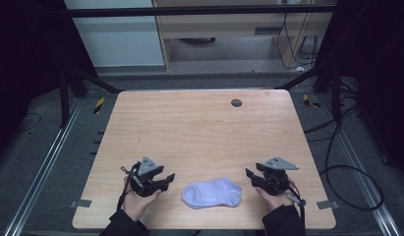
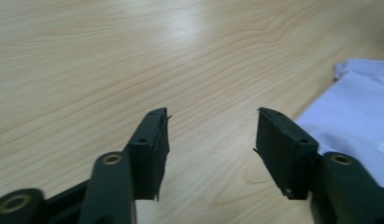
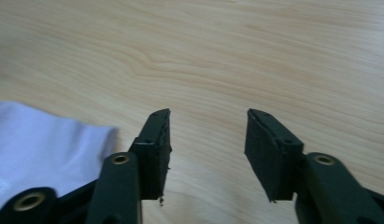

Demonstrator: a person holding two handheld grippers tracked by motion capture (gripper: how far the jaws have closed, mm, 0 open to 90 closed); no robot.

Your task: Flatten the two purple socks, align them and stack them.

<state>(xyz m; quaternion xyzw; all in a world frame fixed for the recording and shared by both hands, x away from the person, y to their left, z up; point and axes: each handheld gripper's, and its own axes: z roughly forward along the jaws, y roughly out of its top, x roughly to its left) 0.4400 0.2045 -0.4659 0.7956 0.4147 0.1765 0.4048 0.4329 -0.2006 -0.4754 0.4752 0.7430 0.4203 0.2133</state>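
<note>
Sock (image 1: 212,192), pale lavender, lies flat near the front edge of the wooden tabletop (image 1: 199,128), between the two hand-held tools and touched by neither. The left tool (image 1: 166,180) stands released, its black jaws spread wide over bare wood with nothing between them, the sock's edge (image 2: 353,116) just beside its right-hand jaw in the left gripper view. The right tool (image 1: 249,176) is likewise released, jaws parted and empty above the wood, the sock (image 3: 45,144) lying just off to the left of them in the right gripper view.
</note>
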